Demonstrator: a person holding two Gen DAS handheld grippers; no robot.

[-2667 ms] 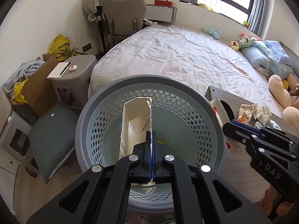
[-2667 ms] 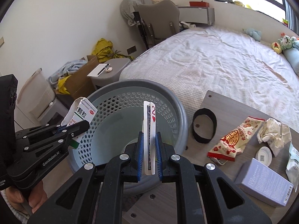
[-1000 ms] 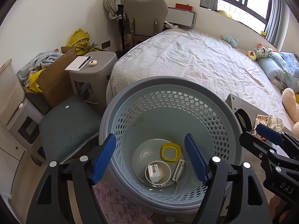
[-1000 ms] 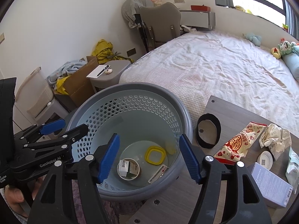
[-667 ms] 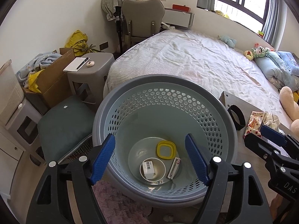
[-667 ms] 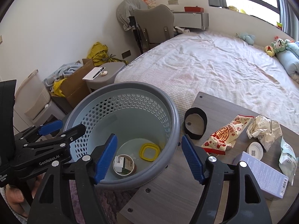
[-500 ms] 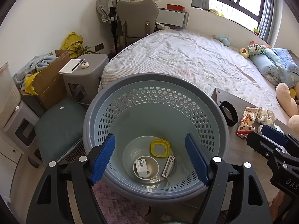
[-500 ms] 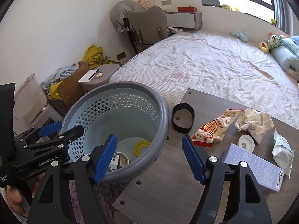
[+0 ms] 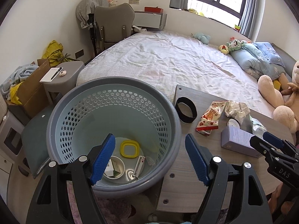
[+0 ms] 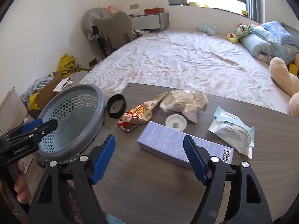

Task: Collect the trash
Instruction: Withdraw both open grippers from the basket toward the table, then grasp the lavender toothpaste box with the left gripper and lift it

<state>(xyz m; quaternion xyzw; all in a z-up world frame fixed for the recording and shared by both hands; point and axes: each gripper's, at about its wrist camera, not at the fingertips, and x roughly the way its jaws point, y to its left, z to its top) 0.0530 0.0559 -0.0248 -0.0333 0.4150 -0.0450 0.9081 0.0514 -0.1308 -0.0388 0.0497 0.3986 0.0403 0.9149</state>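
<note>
while your left gripper [image 9: 149, 156] gapes empty over the bin [image 9: 78, 100], your right gripper [image 10: 149, 155] spreads wide around the purple box [image 10: 168, 141] on the table [image 10: 149, 183].

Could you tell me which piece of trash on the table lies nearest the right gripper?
The lilac box. It lies between the open fingers of the right gripper, while the snack wrapper, crumpled paper, white lid and pale green packet sit farther off.

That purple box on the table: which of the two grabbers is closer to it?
Right. The right gripper hangs open directly over the purple box. The left gripper is open over the trash basket, off to the box's left.
</note>
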